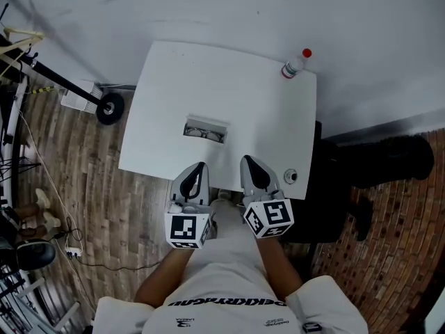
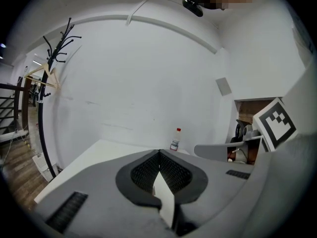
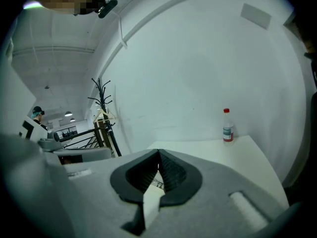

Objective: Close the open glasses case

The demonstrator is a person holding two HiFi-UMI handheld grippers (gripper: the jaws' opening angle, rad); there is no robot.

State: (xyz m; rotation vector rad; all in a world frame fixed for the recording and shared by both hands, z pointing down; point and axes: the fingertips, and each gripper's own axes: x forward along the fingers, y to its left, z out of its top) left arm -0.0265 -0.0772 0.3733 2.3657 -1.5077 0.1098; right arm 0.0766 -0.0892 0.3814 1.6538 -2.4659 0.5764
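On table (image 1: 236, 96), open glasses case (image 1: 206, 130)

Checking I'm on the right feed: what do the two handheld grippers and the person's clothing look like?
Both the left gripper and right gripper have light grey, tapered jaws lined with black ribbed pads. Each carries a white cube printed with black square markers. No cables show. The person wears a white short-sleeved T-shirt with dark lettering.
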